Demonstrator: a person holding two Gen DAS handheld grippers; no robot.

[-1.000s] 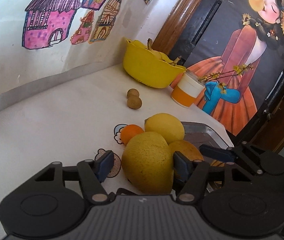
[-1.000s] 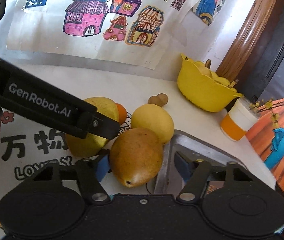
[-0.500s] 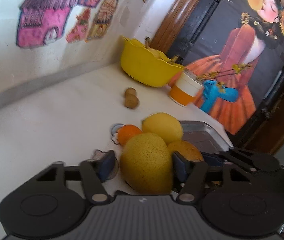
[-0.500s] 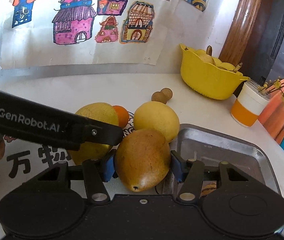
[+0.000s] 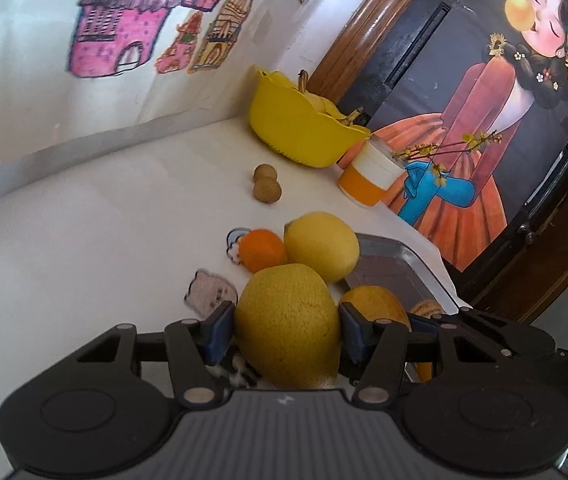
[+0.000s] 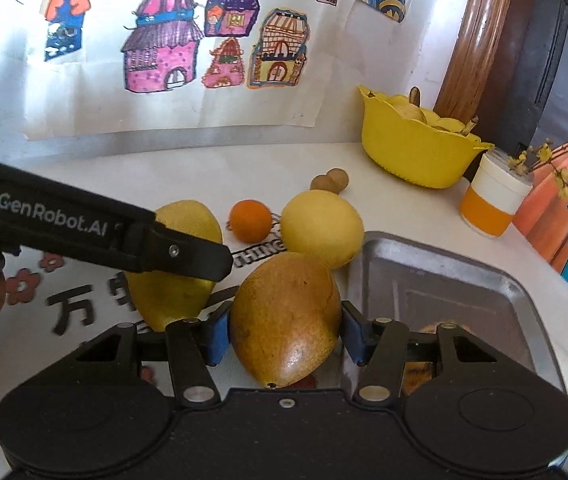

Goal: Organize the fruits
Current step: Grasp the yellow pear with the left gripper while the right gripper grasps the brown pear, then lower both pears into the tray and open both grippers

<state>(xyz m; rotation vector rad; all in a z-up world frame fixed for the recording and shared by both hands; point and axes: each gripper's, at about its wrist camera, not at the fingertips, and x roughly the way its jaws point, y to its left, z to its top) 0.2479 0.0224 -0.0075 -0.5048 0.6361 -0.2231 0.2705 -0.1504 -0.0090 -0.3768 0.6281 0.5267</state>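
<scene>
My left gripper point(image 5: 284, 332) is shut on a large yellow speckled fruit point(image 5: 288, 324), which also shows in the right wrist view point(image 6: 175, 264) behind the left gripper's arm. My right gripper point(image 6: 284, 328) is shut on a brown-orange mango point(image 6: 286, 316), seen in the left wrist view point(image 5: 376, 304) beside a metal tray point(image 6: 444, 276). A yellow lemon-like fruit point(image 6: 322, 226), a small orange point(image 6: 251, 220) and two small brown fruits point(image 6: 330, 181) lie on the white table beyond.
A yellow bowl point(image 6: 412, 152) holding bananas stands at the back by the wall. An orange-and-white cup point(image 6: 492, 200) with twigs stands next to it. A painting point(image 5: 484, 120) leans at the right. The tray point(image 5: 392, 268) sits at the table's right edge.
Both grippers have closed from wide apart onto their fruits. Both views have drawn back and risen a little; the mango and the yellow fruit look lifted slightly.
</scene>
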